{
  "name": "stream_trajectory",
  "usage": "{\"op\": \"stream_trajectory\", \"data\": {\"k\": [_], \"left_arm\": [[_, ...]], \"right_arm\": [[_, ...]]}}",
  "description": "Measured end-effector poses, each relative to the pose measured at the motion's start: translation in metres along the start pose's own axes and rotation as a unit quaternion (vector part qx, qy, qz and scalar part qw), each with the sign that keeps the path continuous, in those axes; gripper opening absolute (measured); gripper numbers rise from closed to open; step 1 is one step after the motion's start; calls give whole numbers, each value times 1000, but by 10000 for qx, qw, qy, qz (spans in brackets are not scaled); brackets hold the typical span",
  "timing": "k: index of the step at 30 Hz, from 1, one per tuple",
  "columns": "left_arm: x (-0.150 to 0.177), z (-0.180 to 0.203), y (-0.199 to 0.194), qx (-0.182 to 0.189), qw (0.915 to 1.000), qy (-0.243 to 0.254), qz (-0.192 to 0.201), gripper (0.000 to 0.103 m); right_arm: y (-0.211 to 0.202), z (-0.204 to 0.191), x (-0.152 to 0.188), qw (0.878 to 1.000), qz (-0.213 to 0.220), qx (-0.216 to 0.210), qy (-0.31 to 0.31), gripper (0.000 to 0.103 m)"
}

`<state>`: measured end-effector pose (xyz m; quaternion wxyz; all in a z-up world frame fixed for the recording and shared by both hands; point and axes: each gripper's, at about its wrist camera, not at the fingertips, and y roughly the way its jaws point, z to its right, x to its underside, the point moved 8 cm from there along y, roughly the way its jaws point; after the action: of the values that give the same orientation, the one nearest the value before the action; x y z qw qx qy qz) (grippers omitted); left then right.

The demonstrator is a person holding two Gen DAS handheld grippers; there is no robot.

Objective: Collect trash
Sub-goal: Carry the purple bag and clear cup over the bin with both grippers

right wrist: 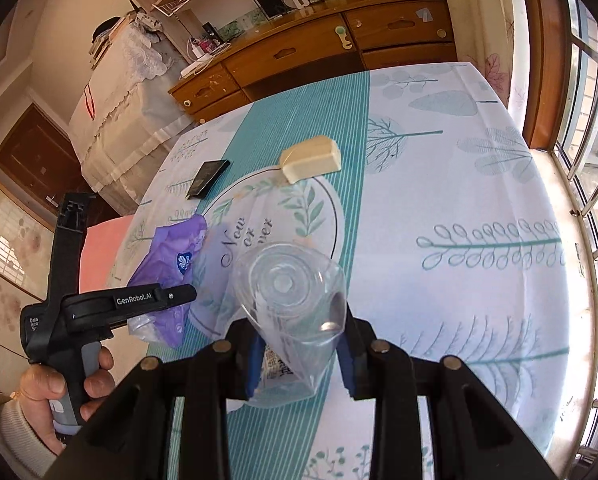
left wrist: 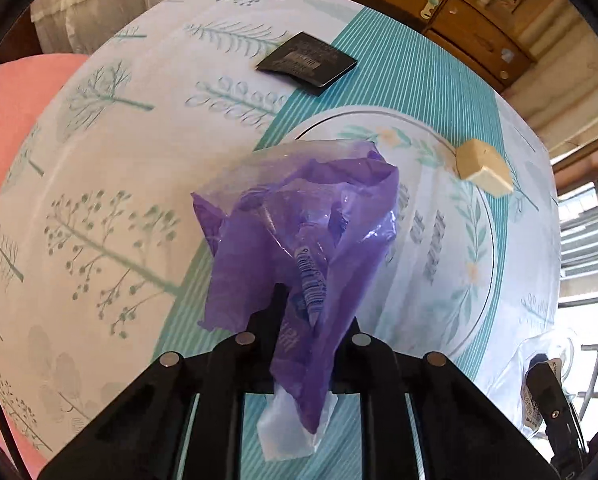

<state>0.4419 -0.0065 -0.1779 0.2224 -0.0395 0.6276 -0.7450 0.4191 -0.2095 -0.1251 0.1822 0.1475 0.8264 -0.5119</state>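
Note:
My left gripper is shut on a crumpled purple plastic wrapper and holds it above the table; it also shows in the right wrist view, with the left gripper beside it. My right gripper is shut on a clear plastic cup, bottom facing forward, above the table. It also appears at the lower right of the left wrist view. A black flat packet and a cream block lie on the table.
The table has a white and teal leaf-print cloth with a round printed motif. A wooden cabinet stands beyond the far edge. A pink chair is on the left, a barred window on the right.

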Motion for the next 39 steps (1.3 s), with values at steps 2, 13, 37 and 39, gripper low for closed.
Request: {"op": "stream_trajectory", "data": {"k": [2, 13, 37, 39], "left_arm": [[13, -13, -11, 118, 9999, 89, 8, 11], [94, -118, -113, 868, 9925, 833, 233, 11], [347, -196, -69, 789, 9574, 2565, -1063, 12], [359, -197, -41, 763, 9572, 2534, -1174, 12]], "right_arm": [[-10, -12, 14, 10000, 27, 28, -6, 31], [-69, -100, 127, 9995, 198, 234, -26, 31], [-16, -136, 401, 9835, -1552, 929, 22, 31], [6, -121, 419, 9804, -1689, 1008, 81, 31]]}}
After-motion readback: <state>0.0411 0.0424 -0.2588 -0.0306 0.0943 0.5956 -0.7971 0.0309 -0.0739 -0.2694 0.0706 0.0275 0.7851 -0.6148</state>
